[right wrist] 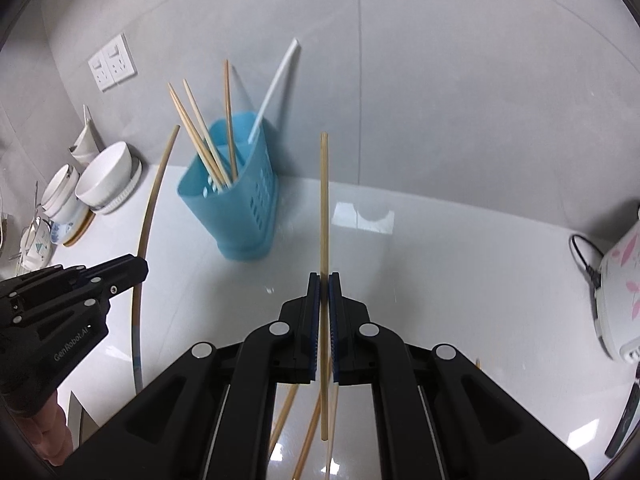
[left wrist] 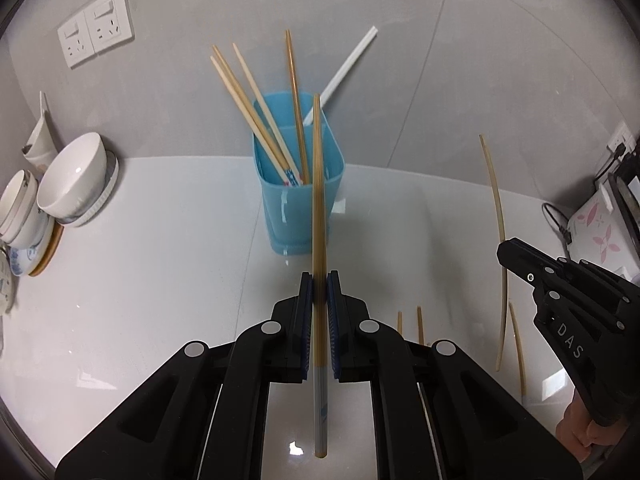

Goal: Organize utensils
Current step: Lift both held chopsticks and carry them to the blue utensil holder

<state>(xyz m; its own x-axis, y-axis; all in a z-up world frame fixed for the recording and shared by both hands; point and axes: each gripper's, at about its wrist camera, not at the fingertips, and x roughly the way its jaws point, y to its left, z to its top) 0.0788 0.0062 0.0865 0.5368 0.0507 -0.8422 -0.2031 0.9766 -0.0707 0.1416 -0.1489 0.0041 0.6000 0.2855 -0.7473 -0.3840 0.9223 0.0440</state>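
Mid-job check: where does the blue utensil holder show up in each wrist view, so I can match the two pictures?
Left wrist view: blue utensil holder stands at centre, straight beyond the left gripper.
Right wrist view: blue utensil holder stands left of centre, beyond and left of the right gripper.
Shared landmark: the white wall sockets, upper left in both.

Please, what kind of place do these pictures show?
Most likely a home kitchen counter. A blue holder with chopsticks stands on the white counter, stacked bowls sit by the wall, and wall sockets are above them.
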